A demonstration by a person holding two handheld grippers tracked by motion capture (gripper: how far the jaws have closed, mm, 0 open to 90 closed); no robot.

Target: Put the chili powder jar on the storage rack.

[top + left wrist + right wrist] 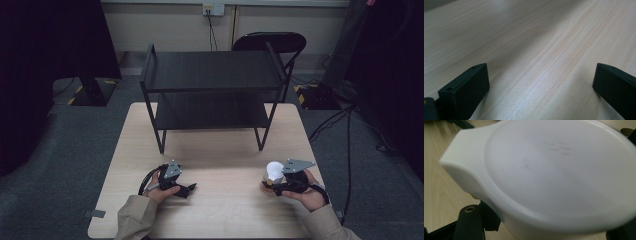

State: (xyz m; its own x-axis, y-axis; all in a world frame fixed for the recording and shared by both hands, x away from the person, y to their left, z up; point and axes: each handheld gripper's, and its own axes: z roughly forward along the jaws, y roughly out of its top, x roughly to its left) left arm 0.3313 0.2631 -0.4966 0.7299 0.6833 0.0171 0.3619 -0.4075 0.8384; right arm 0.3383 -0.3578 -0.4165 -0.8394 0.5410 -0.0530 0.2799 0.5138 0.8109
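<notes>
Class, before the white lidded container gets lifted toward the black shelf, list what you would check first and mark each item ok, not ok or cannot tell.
1. Right hand-held gripper closed on the white container: ok, its jaws sit at the container's sides.
2. Lid seated on the container: ok, it covers the top in the right gripper view.
3. Left hand-held gripper free: ok, jaws open over bare table.
4. Black shelf tiers free to take it: ok, both look bare.
5. Table between container and shelf unobstructed: ok.
6. Container's contents: cannot tell.
</notes>
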